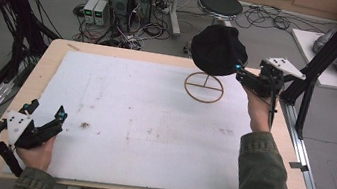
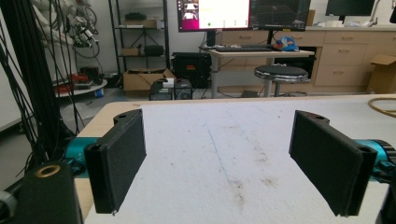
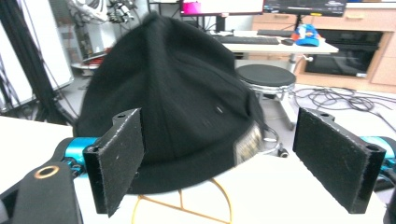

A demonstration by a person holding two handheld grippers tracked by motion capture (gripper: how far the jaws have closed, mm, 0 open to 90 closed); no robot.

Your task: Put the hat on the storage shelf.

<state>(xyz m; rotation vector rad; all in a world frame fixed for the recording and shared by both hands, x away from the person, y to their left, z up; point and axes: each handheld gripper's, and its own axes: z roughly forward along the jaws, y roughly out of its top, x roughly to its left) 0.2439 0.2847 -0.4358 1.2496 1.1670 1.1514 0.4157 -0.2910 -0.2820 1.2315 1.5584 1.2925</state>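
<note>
Black knitted domed beanie [image 3: 173, 93]

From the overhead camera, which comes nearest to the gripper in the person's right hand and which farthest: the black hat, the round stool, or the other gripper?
Measured from the right gripper:
1. Black hat, on its wire stand just beside the open jaws, at the table's far right.
2. Round stool, on the floor beyond the table.
3. Left gripper, at the table's near left corner.

counts on my table right now

i count one black beanie [image 1: 218, 49] on one wire stand [image 1: 204, 87], one white mat [image 1: 142, 121] under them, two grippers, left [image 1: 46, 112] and right [image 1: 238, 71], and one round stool [image 1: 220, 3] behind the table.
</note>
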